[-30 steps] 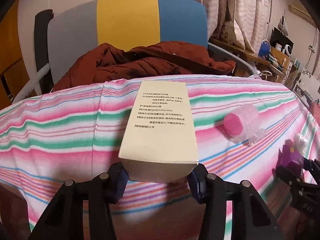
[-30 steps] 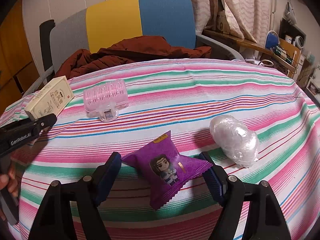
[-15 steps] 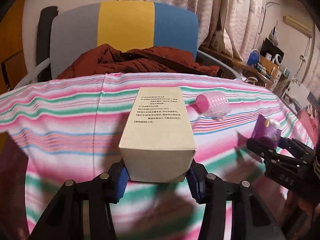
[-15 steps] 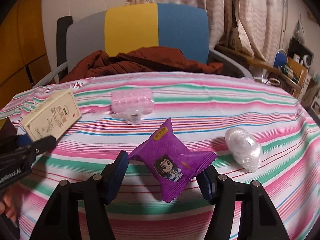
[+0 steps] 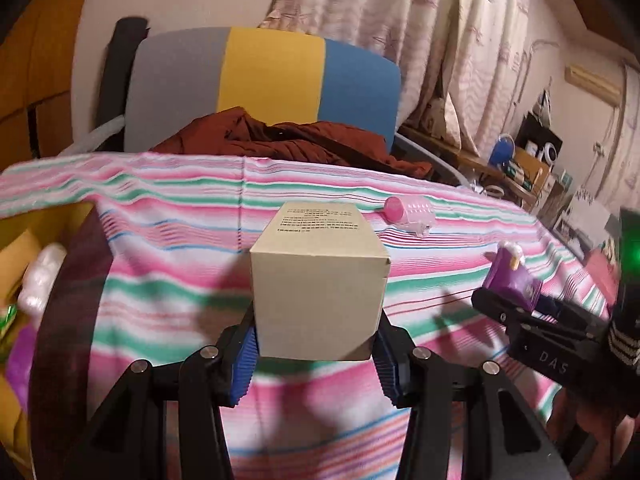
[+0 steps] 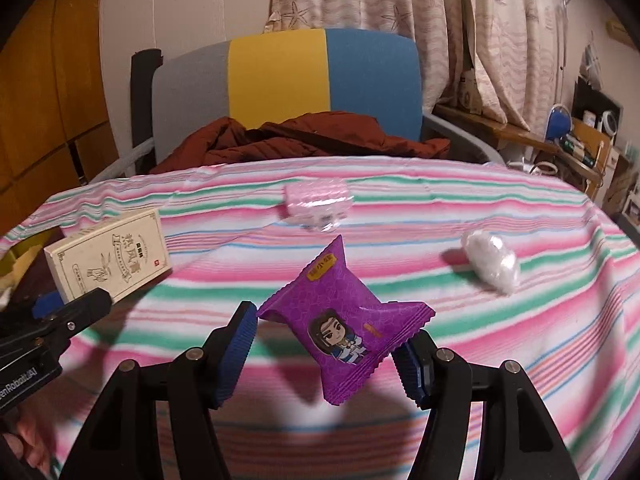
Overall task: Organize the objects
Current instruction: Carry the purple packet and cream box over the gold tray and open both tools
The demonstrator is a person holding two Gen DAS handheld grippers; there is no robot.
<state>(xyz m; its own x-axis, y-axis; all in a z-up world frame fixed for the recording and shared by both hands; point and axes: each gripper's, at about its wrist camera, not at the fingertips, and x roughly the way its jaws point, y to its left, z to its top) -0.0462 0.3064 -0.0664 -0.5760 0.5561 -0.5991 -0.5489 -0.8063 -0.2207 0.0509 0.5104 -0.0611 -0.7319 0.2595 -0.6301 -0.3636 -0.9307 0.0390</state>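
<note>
Text first: cream carton [image 5: 318, 286] pinched between the left gripper [image 5: 316, 354] jaws has a block of small black print on its top face, too fine to read; in the right wrist view its side [image 6: 110, 258] shows ornate framed Chinese characters and a small red seal. Left gripper body reads "enRobot.AI" there, right gripper body reads "DAS" in the left view. Right gripper [image 6: 326, 354] jaws clamp a purple snack packet [image 6: 340, 330] with a cartoon figure and an orange label tab, held above the striped tablecloth [image 6: 500, 344]. Yellow bin [image 5: 16, 240] at the table's left edge holds a white wrapped bundle [image 5: 40, 280] and something green and purple, blurred. Pink ribbed roller in clear wrap [image 6: 318, 202] lies near the far edge, clear-wrapped white bundle [image 6: 490, 260] toward the right edge, well apart. Rust-red jacket [image 6: 304, 140] sits on the grey-yellow-blue chair [image 6: 280, 76] behind the table.
</note>
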